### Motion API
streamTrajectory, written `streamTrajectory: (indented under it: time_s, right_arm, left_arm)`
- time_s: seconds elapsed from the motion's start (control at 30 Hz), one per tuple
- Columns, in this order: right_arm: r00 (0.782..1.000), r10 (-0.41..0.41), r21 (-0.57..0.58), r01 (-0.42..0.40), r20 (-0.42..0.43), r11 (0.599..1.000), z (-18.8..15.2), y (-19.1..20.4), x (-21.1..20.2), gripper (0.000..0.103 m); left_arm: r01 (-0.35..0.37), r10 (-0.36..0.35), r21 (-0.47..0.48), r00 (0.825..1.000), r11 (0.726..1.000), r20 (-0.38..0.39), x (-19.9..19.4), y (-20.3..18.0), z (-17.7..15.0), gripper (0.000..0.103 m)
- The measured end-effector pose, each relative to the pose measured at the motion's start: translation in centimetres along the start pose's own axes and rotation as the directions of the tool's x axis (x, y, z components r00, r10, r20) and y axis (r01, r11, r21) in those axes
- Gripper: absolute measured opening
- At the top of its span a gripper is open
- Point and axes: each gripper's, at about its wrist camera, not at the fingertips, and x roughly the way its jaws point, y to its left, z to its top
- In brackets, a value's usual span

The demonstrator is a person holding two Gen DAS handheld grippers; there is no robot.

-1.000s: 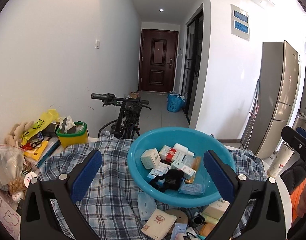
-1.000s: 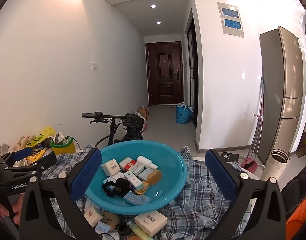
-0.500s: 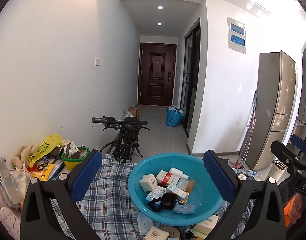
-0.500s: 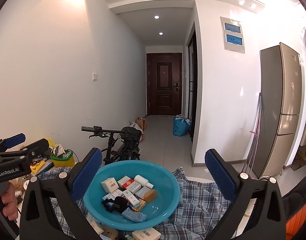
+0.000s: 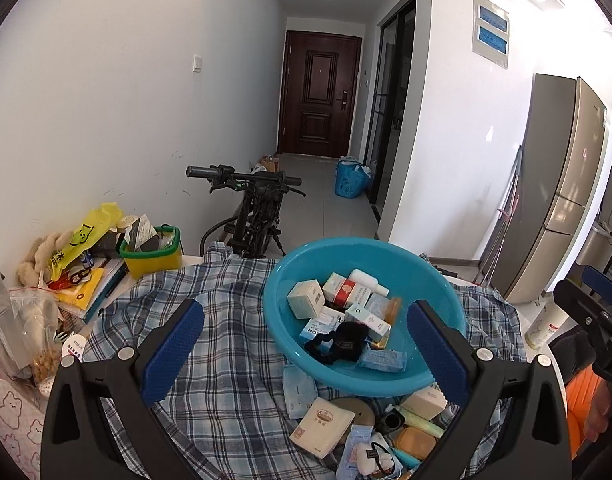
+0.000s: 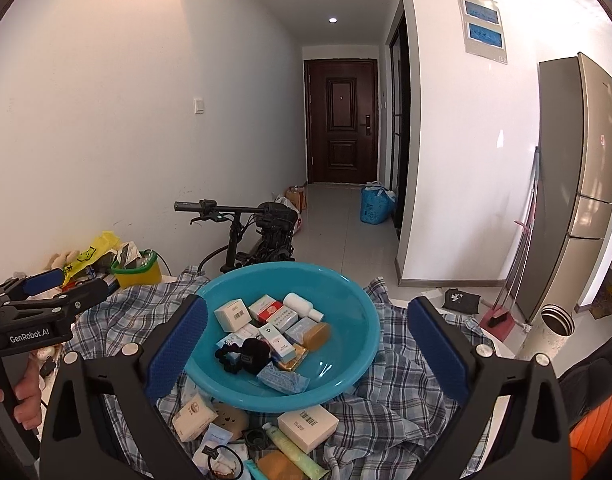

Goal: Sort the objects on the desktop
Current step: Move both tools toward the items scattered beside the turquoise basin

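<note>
Both tongs are black plastic frames with triangular cut-outs, silver screws at the joints and blue textured pads on the fingers. The left tongs [image 5: 306,344] carry white "GenRobot.AI" lettering on the side; the right tongs [image 6: 306,344] match them in build.

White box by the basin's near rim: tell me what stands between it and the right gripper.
Nothing visible does. The white box lies on the checked cloth, below the closing, empty right gripper; the blue basin sits behind it.
</note>
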Motion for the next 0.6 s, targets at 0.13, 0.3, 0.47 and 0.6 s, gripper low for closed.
streamTrajectory:
  time_s: [0.13,0.3,0.47,0.6]
  right_arm:
    - [0.999,0.003,0.011,-0.002,-0.042,1.0,-1.9,-0.2,0.7,0.096]
    - [0.996,0.008,0.017,-0.006,-0.091,1.0,-4.0,-0.3,1.6,0.094]
    - [0.989,0.016,0.014,-0.014,-0.145,1.0,-6.1,-0.5,2.4,0.093]
    - [0.982,0.023,0.022,-0.019,-0.186,1.0,-7.6,-0.7,3.1,0.092]
  left_arm:
    - [0.02,-0.02,-0.007,0.998,1.0,-0.055,1.2,0.2,-1.6,0.103]
    - [0.03,-0.029,0.007,0.992,1.0,-0.121,2.8,-0.1,-3.8,0.103]
    - [0.023,-0.02,0.016,0.986,1.0,-0.164,4.0,0.1,-5.6,0.103]
    - [0.017,-0.012,0.023,0.982,1.0,-0.187,4.6,0.1,-6.6,0.103]
